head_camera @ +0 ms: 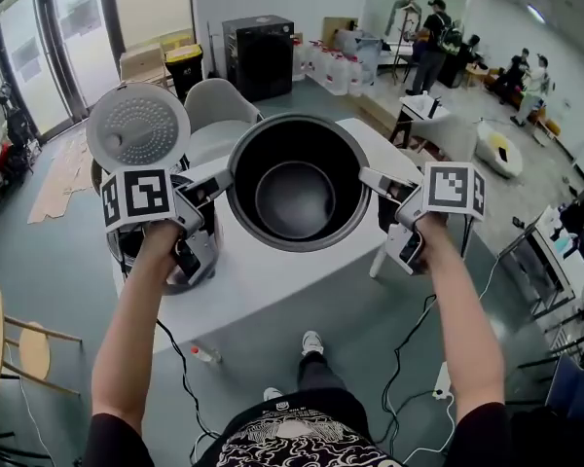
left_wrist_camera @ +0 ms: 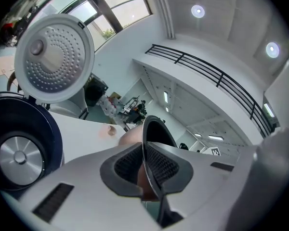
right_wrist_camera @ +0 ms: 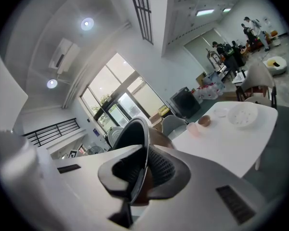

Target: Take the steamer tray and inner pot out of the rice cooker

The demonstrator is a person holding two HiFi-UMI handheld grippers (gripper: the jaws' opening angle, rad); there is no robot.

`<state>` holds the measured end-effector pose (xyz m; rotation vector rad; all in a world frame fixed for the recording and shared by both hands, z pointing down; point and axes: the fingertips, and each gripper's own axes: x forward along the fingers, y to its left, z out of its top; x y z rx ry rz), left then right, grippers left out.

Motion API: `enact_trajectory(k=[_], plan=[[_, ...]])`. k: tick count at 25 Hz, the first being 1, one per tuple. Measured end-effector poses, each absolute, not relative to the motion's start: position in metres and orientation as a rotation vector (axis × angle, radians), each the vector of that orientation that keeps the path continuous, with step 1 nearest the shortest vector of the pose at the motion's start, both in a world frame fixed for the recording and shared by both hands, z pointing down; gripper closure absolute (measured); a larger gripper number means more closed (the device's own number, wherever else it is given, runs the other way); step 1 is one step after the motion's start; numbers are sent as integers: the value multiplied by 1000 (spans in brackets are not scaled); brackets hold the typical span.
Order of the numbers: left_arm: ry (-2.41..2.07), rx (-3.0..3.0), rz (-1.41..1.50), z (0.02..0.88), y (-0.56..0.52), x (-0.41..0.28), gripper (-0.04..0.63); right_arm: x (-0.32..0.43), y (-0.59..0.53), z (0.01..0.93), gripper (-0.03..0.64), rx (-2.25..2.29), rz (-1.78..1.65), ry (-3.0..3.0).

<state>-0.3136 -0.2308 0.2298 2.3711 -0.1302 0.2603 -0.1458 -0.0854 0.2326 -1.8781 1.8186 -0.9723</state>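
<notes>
The dark inner pot [head_camera: 297, 197] hangs in the air over the white table [head_camera: 263, 280], held by its rim on both sides. My left gripper [head_camera: 217, 185] is shut on the left rim and my right gripper [head_camera: 375, 181] on the right rim. In the left gripper view the thin pot rim [left_wrist_camera: 151, 153] runs between the black pads [left_wrist_camera: 127, 165]. The right gripper view shows the same grip, with the rim [right_wrist_camera: 143, 148] between the pads. The rice cooker [head_camera: 165, 251] stands at the left with its perforated lid [head_camera: 138, 127] up and its cavity [left_wrist_camera: 19, 155] bare. A white steamer tray [right_wrist_camera: 243, 114] lies on the table.
A pink cup [right_wrist_camera: 192, 128] and a small brown object [right_wrist_camera: 204, 121] sit on the table near the tray. A white chair [head_camera: 214, 105] stands behind the table and a wooden stool [head_camera: 0, 334] at the left. Cables [head_camera: 409, 358] lie on the floor. People stand far back right.
</notes>
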Motion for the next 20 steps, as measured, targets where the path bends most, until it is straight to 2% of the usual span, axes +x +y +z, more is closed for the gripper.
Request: enact_trajectory(k=[9,20], plan=[[-78,2332,362,278,-200,-190,555,-33,-42,277,575,-1913,-1016,1708],[-268,2220,459,380,-245,-26,554,146,-104,384,576,-1798,-1235,1729]])
